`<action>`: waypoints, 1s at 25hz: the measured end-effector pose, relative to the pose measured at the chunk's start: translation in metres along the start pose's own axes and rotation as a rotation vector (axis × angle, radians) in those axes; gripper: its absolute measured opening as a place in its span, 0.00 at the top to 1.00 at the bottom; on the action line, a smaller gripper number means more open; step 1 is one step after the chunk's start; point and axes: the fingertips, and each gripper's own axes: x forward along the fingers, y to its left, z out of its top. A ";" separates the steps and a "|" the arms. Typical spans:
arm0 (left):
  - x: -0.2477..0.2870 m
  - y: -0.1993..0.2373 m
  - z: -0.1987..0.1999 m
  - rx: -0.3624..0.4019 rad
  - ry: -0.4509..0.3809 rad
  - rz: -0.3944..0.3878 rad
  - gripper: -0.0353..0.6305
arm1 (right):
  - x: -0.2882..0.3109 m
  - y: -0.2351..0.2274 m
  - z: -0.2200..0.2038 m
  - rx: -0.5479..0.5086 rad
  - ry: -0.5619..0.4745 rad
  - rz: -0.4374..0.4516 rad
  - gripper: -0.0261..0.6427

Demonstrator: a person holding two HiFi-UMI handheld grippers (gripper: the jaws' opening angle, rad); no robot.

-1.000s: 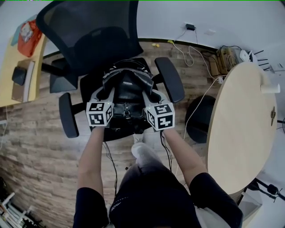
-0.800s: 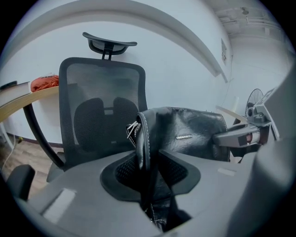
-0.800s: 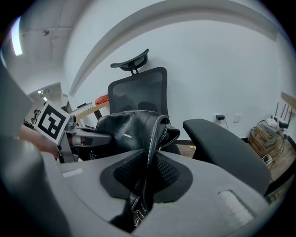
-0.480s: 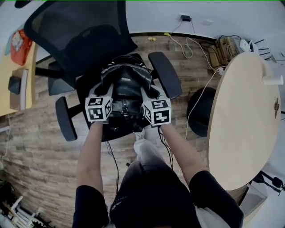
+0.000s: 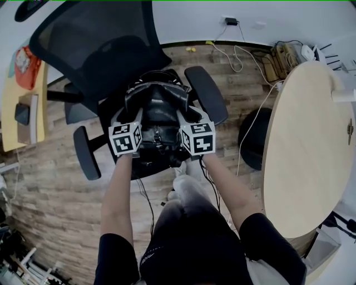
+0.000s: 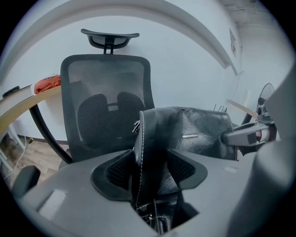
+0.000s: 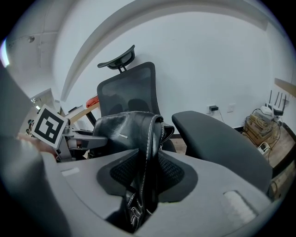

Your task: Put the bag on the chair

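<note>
Wood-plank floor [image 5: 50,189], white wall [image 5: 189,16], black mesh chair [image 5: 97,47] centre frame. Left gripper [image 6: 150,172]: jaws opening, wide, black stitched strap [image 6: 138,148] upright between the pads, pads not pressing on it. Right gripper [image 7: 147,175]: jaws opening too, wide, other strap [image 7: 150,143] between the pads, gap on both sides. Black leather bag [image 5: 158,108] sits on the chair seat, between the armrests [image 5: 206,94], just in front of the backrest. Grippers at the bag's near edge, one each side. Person's forearms [image 5: 119,189] below them. Round pale wood table [image 5: 306,145] to the right, well apart from the chair; cables [image 5: 239,55] on the floor by the wall
</note>
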 end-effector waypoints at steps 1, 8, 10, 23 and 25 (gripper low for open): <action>0.000 0.000 -0.001 0.005 0.004 0.002 0.56 | -0.001 -0.001 0.001 -0.004 -0.004 -0.012 0.78; -0.010 0.003 -0.006 -0.005 0.005 0.003 0.49 | -0.018 -0.007 0.006 -0.006 -0.046 -0.059 0.75; -0.015 0.005 -0.010 -0.014 0.005 -0.001 0.49 | -0.022 -0.004 0.005 -0.013 -0.048 -0.064 0.75; -0.075 -0.006 -0.008 -0.091 -0.063 -0.098 0.63 | -0.061 0.034 0.012 -0.076 -0.101 -0.078 0.77; -0.091 -0.010 -0.002 -0.105 -0.097 -0.116 0.69 | -0.071 0.039 0.016 -0.103 -0.114 -0.093 0.78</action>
